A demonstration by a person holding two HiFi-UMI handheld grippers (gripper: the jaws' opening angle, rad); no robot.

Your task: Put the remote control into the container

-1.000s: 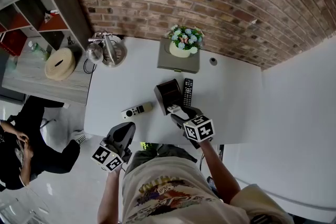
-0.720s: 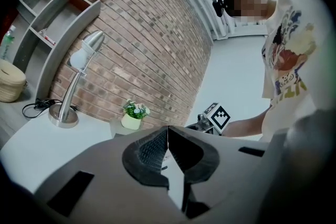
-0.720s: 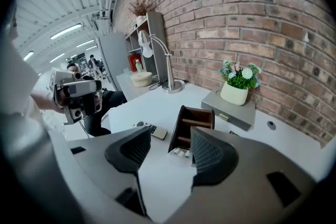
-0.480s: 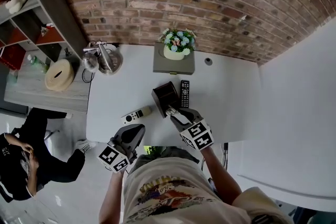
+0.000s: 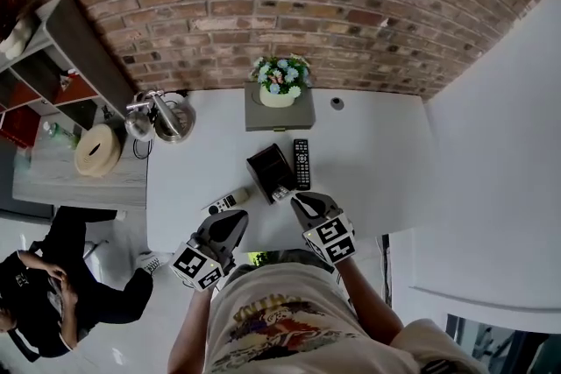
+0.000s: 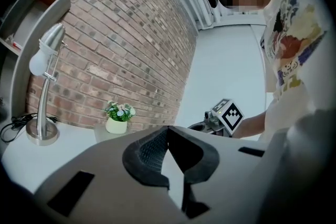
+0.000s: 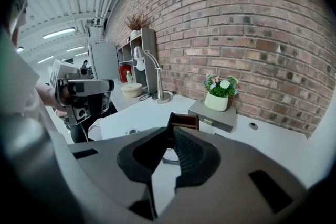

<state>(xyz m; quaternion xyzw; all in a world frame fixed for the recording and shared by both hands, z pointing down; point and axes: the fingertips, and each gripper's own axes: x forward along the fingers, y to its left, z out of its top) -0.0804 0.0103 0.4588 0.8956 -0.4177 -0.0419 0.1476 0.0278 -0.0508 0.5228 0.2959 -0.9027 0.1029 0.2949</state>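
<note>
Remote [image 5: 301, 163] lies on the table [image 5: 377, 155] just right of the container [image 5: 267, 169]. My right gripper [image 5: 302, 202] is closing empty; left gripper [image 5: 232, 222] sits together. A shallow pinch could skid it away.

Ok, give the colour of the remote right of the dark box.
The long plastic remote is black, pale buttons; best in head view.

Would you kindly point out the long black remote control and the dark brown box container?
Long black remote control [image 5: 301, 163]: head view, middle of its keypad.
Dark brown box container [image 5: 261, 164]: head view, its side wall.
</note>
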